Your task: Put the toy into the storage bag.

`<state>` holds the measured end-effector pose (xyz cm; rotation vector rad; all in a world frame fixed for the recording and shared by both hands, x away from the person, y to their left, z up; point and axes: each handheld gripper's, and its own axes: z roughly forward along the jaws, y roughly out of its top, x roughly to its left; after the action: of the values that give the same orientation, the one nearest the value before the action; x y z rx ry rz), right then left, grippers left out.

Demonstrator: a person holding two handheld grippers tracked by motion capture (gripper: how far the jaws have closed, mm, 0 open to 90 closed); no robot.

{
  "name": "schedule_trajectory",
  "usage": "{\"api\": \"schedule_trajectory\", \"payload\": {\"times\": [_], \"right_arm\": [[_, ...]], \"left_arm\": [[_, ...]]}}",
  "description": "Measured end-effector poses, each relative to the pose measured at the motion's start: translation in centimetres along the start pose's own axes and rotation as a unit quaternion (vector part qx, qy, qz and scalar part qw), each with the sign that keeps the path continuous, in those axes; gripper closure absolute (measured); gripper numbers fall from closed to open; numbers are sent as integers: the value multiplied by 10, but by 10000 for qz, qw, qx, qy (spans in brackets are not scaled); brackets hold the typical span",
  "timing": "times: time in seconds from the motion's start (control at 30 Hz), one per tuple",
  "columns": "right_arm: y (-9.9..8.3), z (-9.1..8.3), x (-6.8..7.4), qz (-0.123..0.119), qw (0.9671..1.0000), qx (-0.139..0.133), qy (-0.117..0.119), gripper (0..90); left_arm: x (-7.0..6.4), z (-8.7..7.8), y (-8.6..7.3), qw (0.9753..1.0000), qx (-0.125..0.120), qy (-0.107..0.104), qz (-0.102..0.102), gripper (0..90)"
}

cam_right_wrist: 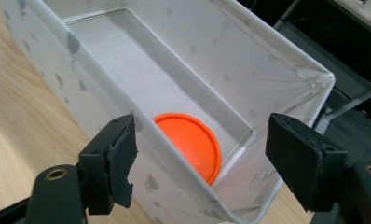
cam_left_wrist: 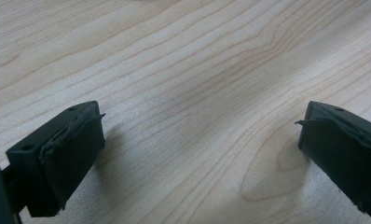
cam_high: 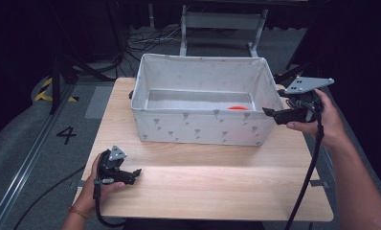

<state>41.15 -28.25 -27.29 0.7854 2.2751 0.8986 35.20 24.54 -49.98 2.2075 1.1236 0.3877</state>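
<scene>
Right gripper (cam_right_wrist: pixel 200 154) at the right end of the bin (cam_high: pixel 145 76), jaws spread wide and holding nothing; in the right gripper view they straddle the near wall at its right corner, one jaw outside over the table (cam_right_wrist: pixel 16 121), the other over the bin's end wall. Just beyond the near wall, on the bin floor in that corner, lies the orange disc (cam_right_wrist: pixel 193 142), flat and partly hidden by the wall; the high view shows it as an orange sliver (cam_high: pixel 237 108). Left gripper (cam_left_wrist: pixel 200 140) low over the bare table at the near left, well apart from the bin, jaws likewise released and empty. The step in hand appears to be reaching into the bin for the disc. To do it well, the right gripper likely needs to clear the rim, bring both jaws inside, and descend steeply, since a flat disc close against two fabric walls offers little edge to pinch. The left gripper could steady the soft bin.
</scene>
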Motion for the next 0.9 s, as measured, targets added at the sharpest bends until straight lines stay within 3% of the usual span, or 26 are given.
{"api": "schedule_trajectory", "payload": {"times": [0.13, 0.37, 0.6, 0.9], "right_arm": [[-6, -3, 4, -16, 10000, 56, 2, 236], [-22, -11, 10, 58, 9998, -91, -180, 227], [-38, -14, 13, -38, 9995, 47, -325, 216], [-64, -15, 18, 15, 9989, 126, -441, 219]], "left_arm": [[0, 0, 0, 10000, -2, 4, 2, 5], [0, 0, 0, 10000, -3, 4, 8, 5], [0, 0, 0, 10000, -2, 0, 1, 6], [0, 0, 0, 10000, 0, 2, 3, 5]]}}
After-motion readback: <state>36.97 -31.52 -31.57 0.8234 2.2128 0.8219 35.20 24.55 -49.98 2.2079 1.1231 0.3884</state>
